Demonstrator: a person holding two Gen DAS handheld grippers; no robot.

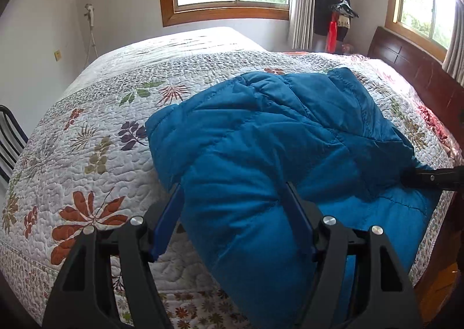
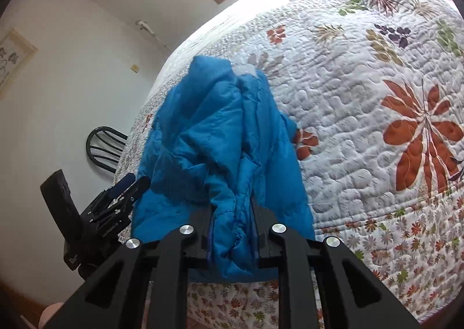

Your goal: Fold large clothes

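Observation:
A blue quilted puffer jacket (image 1: 290, 137) lies on the bed's floral quilt (image 1: 95, 137), near its front edge, partly folded. My left gripper (image 1: 235, 192) is shut on a thick fold of the jacket's near end, the padding bulging between its blue-padded fingers. My right gripper (image 2: 232, 207) is shut on a bunched part of the jacket (image 2: 220, 137) and lifts it off the quilt (image 2: 362, 97). The right gripper also shows in the left wrist view (image 1: 429, 178), at the jacket's right side. The left gripper also shows in the right wrist view (image 2: 127, 184), at the jacket's left edge.
The bed fills most of both views, with a dark wooden headboard (image 1: 411, 68) at the right. A dark metal chair (image 2: 104, 146) stands beside the bed's left side. A coat rack (image 1: 339, 7) with hanging clothes stands in the far corner between two windows.

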